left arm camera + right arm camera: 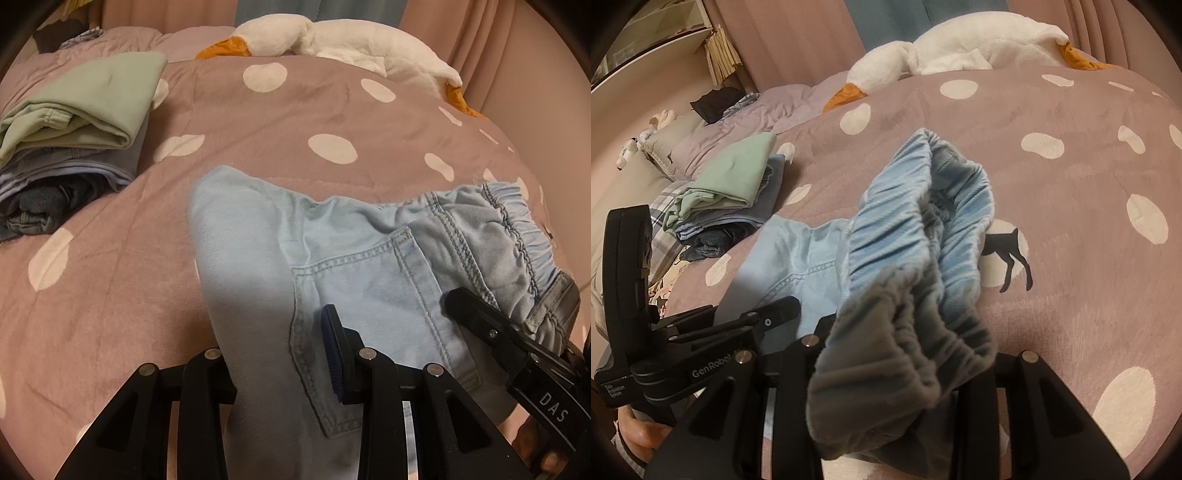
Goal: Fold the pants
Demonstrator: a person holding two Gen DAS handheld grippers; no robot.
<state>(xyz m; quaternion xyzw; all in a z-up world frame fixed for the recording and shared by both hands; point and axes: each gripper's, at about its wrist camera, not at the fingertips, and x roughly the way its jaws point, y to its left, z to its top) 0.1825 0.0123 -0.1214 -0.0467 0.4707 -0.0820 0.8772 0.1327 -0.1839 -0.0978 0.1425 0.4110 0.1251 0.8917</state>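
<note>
The light blue denim pants (369, 266) lie partly on the pink dotted bedspread (258, 122), near its front edge, with the back pocket (373, 317) facing up and the elastic waistband (916, 236) bunched toward the right side.

Left gripper (280, 354): jaws narrowly parted and closed on a fold of pant fabric, which passes between the two fingers and drapes down over the left one (only the blue-padded right finger (334, 350) is clearly visible).

Right gripper (886, 373): jaws about a third open, with the gathered waistband packed between them and raised off the bedspread. No earlier view is available; the fingertips are buried in cloth, so pad contact cannot be confirmed directly.

A stack of folded clothes (74, 140), green piece on top, sits toward the left edge of the bedspread. A white plush goose (332, 40) lies along the far edge.
</note>
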